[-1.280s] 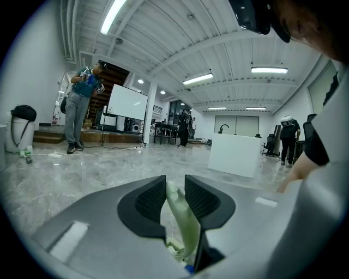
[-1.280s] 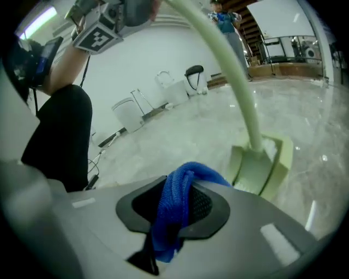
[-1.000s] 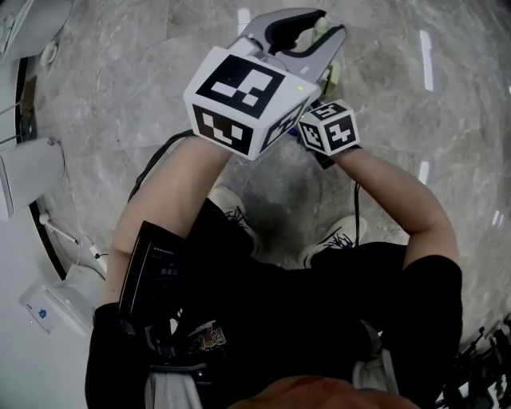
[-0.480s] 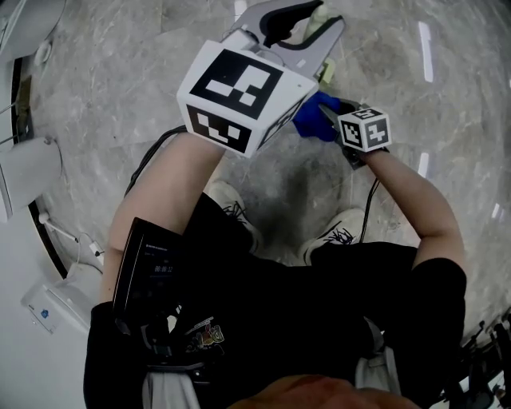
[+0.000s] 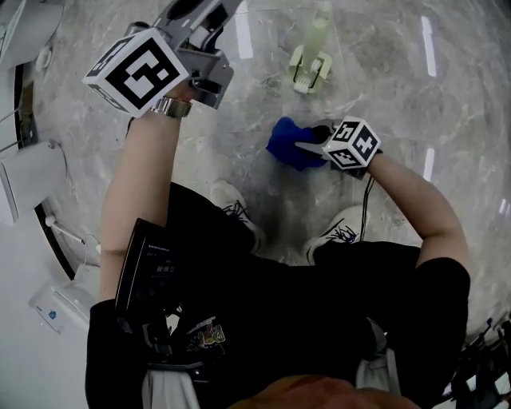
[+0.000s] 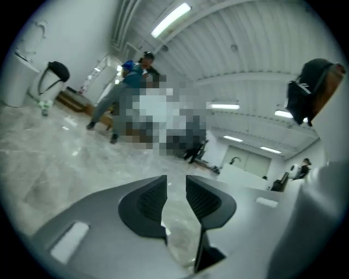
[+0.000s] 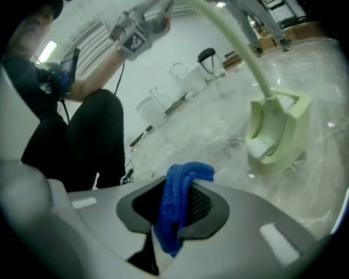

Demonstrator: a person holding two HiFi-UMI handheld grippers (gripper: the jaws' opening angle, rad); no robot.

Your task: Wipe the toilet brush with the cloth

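Observation:
The pale green toilet brush (image 5: 318,28) stands in its matching holder (image 5: 309,70) on the marble floor; its white bristles (image 7: 260,146) show in the holder (image 7: 283,131). My left gripper (image 5: 209,14) is up and to the left of the brush, well apart from it. Its jaws (image 6: 175,188) have just been opening and stand open, with only floor between them. My right gripper (image 5: 310,145) hovers near the holder, shut on a bunched blue cloth (image 5: 289,142). The cloth (image 7: 177,201) hangs pinched between the pads.
White toilet fixtures (image 5: 28,172) line the left wall. The person's shoes (image 5: 236,214) and a cable (image 5: 367,209) lie below the grippers. People stand far off across the room (image 6: 117,95). More white fixtures (image 7: 163,103) show behind the brush.
The left gripper has swung left, away from the brush handle that was at its jaws; the brush now stands free in its holder. The right gripper and cloth have dropped lower.

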